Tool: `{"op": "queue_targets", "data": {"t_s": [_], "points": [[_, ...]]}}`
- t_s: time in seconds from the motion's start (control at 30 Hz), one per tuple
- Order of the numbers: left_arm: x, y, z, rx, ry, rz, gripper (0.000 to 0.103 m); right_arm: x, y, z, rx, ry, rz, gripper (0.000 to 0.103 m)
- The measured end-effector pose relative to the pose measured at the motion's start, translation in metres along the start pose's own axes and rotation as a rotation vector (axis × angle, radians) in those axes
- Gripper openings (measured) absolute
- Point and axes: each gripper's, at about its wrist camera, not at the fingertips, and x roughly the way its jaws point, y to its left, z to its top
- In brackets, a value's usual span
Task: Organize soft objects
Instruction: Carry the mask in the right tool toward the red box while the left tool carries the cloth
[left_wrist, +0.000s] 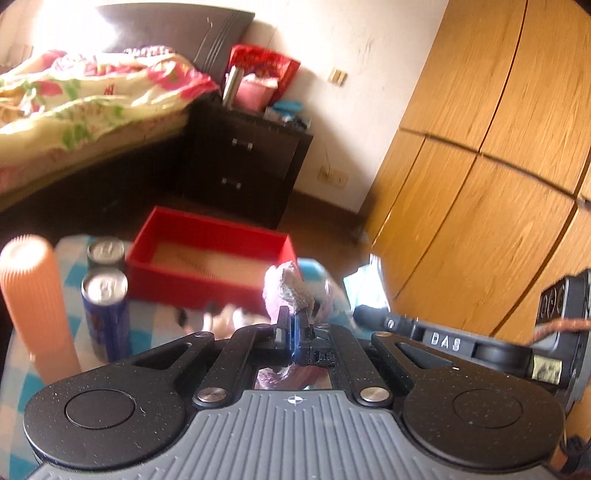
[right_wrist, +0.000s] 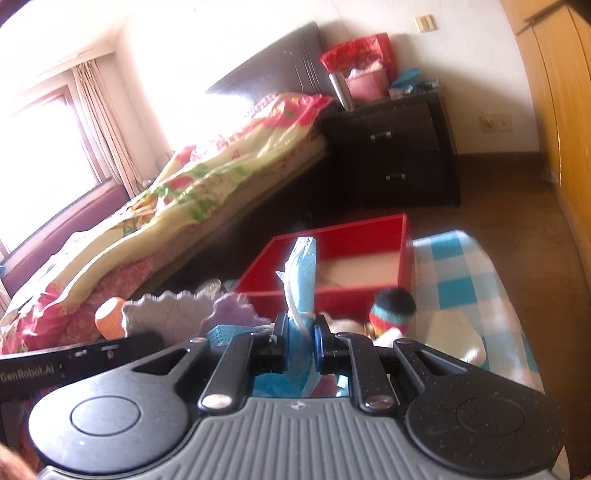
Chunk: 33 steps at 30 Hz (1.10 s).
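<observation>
In the left wrist view, my left gripper is shut on a pink and grey-white knitted cloth, held up just in front of the red box. My right gripper is shut on a light blue cloth that stands up before the same red box. The box is open, with a pale bottom. A striped knit ball, a white soft piece and a white and purple knitted cloth are low in the right wrist view.
The table wears a blue and white checked cloth. Two drink cans and an orange ribbed cylinder stand left of the box. A bed, a dark nightstand and a wooden wardrobe lie beyond.
</observation>
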Motion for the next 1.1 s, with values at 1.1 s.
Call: {"op": "queue_targets", "data": {"t_s": [1.1], "points": [[0.07,-0.003,0.115,0.121,-0.231,0.076,0.0,0.066,0.041,0.115,-0.158,-0.204,-0.06,0.0]]}}
